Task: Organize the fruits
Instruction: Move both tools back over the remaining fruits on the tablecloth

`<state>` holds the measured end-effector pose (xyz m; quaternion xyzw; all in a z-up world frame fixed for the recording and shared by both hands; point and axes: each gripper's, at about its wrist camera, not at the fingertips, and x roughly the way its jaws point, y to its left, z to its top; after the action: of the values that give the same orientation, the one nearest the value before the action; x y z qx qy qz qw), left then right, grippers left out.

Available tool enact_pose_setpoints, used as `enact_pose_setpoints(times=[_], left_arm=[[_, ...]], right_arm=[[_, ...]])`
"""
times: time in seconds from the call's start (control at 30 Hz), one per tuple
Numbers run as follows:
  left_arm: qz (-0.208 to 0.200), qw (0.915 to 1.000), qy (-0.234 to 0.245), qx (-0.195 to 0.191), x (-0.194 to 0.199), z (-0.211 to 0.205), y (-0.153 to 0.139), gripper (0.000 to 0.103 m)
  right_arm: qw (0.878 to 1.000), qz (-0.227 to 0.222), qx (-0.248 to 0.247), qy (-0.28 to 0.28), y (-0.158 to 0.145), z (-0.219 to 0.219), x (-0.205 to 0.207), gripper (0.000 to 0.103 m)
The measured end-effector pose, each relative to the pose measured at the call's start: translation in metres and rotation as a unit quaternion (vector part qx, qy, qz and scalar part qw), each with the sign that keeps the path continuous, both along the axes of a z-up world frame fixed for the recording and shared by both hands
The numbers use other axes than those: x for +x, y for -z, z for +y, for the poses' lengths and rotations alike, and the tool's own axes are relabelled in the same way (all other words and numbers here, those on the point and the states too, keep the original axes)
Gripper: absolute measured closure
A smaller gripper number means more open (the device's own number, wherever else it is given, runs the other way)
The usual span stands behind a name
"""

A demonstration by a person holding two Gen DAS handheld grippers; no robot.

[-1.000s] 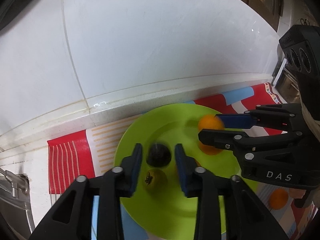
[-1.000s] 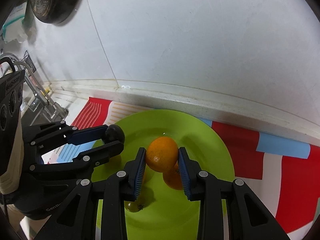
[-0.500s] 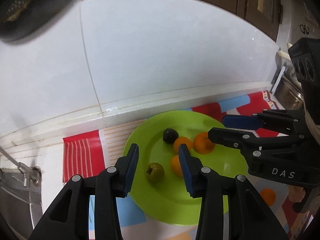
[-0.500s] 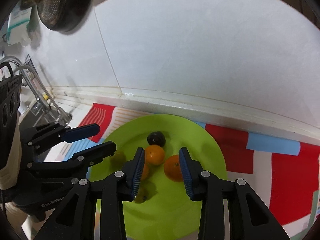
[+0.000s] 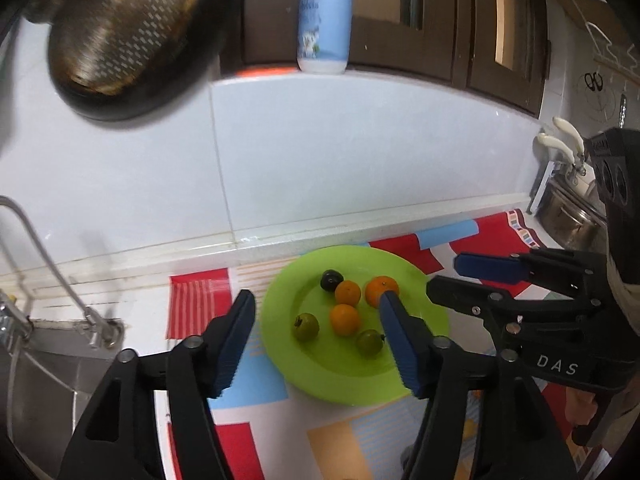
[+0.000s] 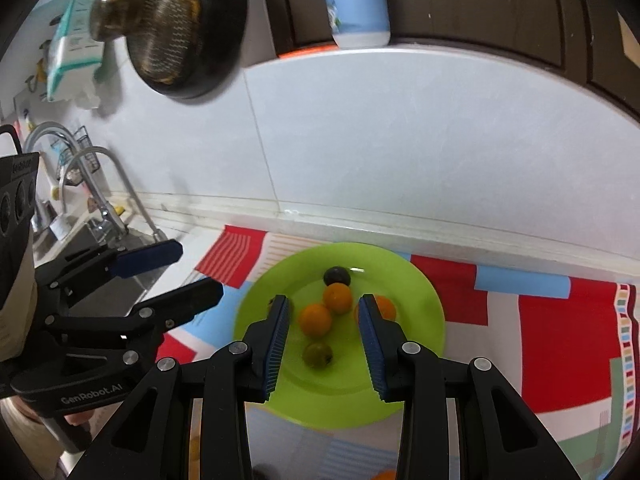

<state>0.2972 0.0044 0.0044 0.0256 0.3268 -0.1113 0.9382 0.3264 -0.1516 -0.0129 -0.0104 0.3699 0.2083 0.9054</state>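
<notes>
While both claws hang above the bench, the fruits lie together on the green plate (image 5: 320, 376); the plate sits on a patterned mat (image 5: 196, 300) near the white tiled wall (image 5: 360, 160); three oranges (image 5: 345, 319) cluster at its centre, touching or nearly so; a dark plum (image 5: 331, 280) lies just behind them, toward the wall; two green fruits (image 5: 306, 326) lie on the near side. The left claw (image 5: 318, 340) is empty, its jaws opening with nothing between the pads; the right claw (image 6: 323, 340) holds nothing either, its pads standing apart over the plate. A perforated pan (image 5: 124, 36) hangs on the wall; a bottle (image 5: 325, 20) stands on the ledge above.
</notes>
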Motion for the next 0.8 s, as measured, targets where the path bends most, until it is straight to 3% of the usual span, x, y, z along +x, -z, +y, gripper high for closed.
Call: enact_pose_setpoints(times=[0.3,0.4,0.8], left_arm=[[-0.022,0.9996,-0.015,0.012,-0.045,0.002,-0.01,0.026],[-0.026,0.9994,-0.021,0.013,-0.059,0.005,-0.011,0.024],[-0.019,0.9993,-0.016,0.028,-0.099,0.005,0.001,0.02]], right_arm=[[1.0,-0.02,0.004,0.006,-0.013,-0.003,-0.045,0.06],[0.999,-0.034,-0.003,0.007,-0.016,-0.002,-0.059,0.054],[0.998,-0.06,-0.012,0.007,-0.017,0.0,-0.106,0.054]])
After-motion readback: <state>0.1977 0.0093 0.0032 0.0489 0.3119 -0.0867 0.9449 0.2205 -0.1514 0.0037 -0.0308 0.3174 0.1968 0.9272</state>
